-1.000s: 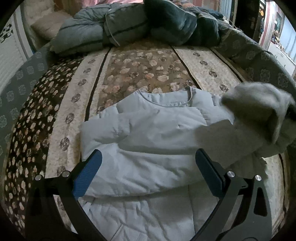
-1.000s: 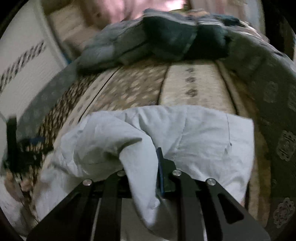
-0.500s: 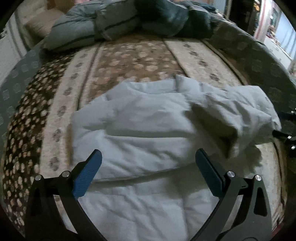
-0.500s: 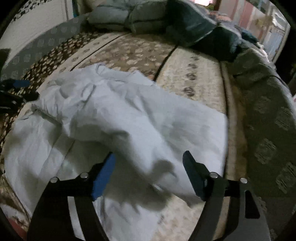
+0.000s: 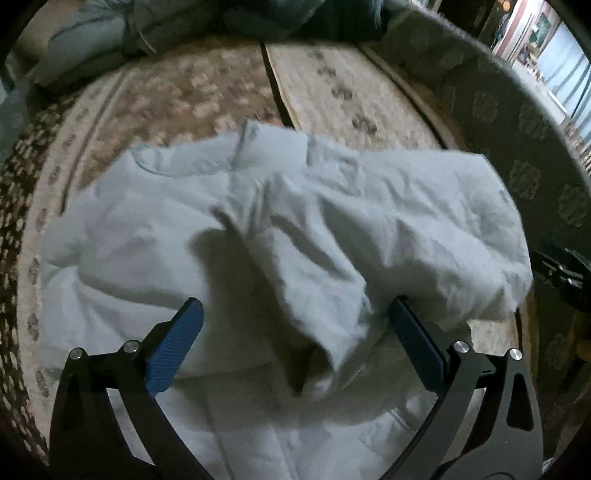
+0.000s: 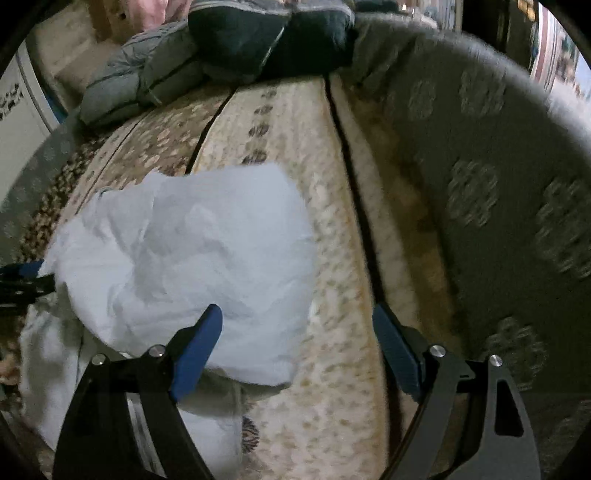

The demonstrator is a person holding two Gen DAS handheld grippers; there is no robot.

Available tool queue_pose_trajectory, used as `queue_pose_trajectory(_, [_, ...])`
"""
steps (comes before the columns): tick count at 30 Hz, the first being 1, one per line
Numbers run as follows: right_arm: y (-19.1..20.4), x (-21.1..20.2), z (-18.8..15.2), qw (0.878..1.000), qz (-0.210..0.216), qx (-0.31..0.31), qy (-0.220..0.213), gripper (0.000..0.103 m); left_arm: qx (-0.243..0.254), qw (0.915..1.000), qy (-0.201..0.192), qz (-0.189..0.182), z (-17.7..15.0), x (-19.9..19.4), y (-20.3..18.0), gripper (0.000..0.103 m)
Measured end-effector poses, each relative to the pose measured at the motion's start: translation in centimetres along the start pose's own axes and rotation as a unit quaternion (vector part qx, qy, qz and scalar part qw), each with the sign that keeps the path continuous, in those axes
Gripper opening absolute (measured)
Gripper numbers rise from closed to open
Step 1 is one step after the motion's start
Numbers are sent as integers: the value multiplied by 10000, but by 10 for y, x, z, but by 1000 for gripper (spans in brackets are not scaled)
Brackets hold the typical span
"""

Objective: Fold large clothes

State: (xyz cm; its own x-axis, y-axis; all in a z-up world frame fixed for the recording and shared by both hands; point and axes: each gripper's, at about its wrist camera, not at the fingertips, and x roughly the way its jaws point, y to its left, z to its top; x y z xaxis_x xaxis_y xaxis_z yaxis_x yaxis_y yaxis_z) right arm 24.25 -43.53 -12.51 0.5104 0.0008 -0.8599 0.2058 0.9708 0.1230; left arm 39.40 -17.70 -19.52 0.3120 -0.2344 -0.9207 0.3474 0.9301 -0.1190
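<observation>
A pale blue padded jacket (image 5: 207, 236) lies on the bed, collar to the far side, with both sleeves folded across its chest. My left gripper (image 5: 295, 317) hangs open close over the lower part, and the folded right sleeve (image 5: 321, 280) runs down between its blue pads without being pinched. My right gripper (image 6: 297, 315) is over the jacket's right edge (image 6: 207, 251) with its jaws opening; only the jacket's rim and bare bedspread lie between them. Each gripper shows at the edge of the other's view: the right gripper (image 5: 561, 266) and the left gripper (image 6: 26, 273).
A floral bedspread (image 5: 207, 96) with beige stripes (image 6: 295, 122) covers the bed. Dark and grey quilts (image 6: 258, 33) are piled at the head. A grey patterned border (image 6: 480, 192) drops off at the right side. A white panel (image 6: 18, 122) stands on the left.
The right gripper went from shut on the sleeve to open, and the sleeve now lies across the jacket. Both grippers moved lower and closer to the cloth; the right one shifted to the jacket's right edge.
</observation>
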Motion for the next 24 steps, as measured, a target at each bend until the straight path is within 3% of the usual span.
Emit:
queue_pose_trajectory(1, [-1,5,-4,10000,48,62,25,84,-60,10000,69,-4,2,9,-1,99])
queue_pose_trajectory(3, [-8,12,-9,9994,206,288,58,84,-97,9998,97,132,3,22,-3,77])
queue_pose_trajectory(4, [-10,15,-10,9990,265,350,55,84,-82,9998,168,106,2,26,-4,57])
queue_pose_trajectory(6, [-11,16,-11,9983,363,458,28,84,-4,9998,183,36,1,30,-8,43])
queue_pose_trajectory(8, [-6,16,-10,9988,288,390,-13,84,243,9996,80,70,-2,24,-16,21])
queue_pose_trajectory(11, [1,12,-7,9995,107,278,-132,84,333,9994,-1,20,-1,13,-20,14])
queue_pose_trajectory(16, [9,-1,0,9993,51,182,-332,84,260,9996,-120,-1,7,-18,2,12])
queue_pose_trajectory(20, [20,-10,1,9988,21,81,-478,84,327,9973,-425,504,16,-60,35,12])
queue_pose_trajectory(24, [34,-18,6,9979,149,159,-610,84,171,9920,-638,1074,12,-102,94,12])
